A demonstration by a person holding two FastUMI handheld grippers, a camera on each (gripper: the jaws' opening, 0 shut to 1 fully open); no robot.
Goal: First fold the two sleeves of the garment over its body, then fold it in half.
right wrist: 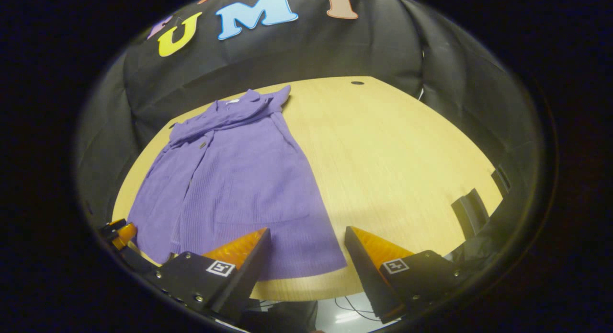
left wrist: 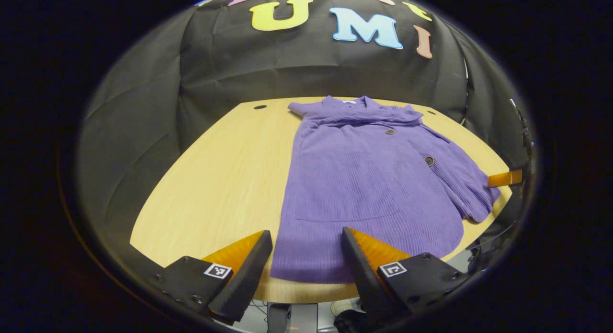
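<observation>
Garment (left wrist: 364, 189): purple ribbed knit with buttons, lying flat on the wooden table (left wrist: 215, 179), collar toward the top of the frame, hem toward the bottom edge; centre-right of the left gripper view, left of centre in the right gripper view (right wrist: 230, 179). One sleeve (left wrist: 459, 179) drapes along the body's right side in the left gripper view; the other cannot be told apart from the body, so how far the sleeve folds have got is unclear

Left gripper (left wrist: 306, 256): jaws spread, grasping nothing, poised above the hem at bottom centre

Right gripper (right wrist: 306, 251): jaws likewise released, over the hem's corner near the table's front edge; a fingertip of it shows at the right edge of the left gripper view (left wrist: 503, 178)

Risks, as judged: pinching only the top layer at the hem would leave the back behind; uneven lifting by the two hands would skew the halving fold; the draped sleeve could slip outward once the knit is raised
</observation>
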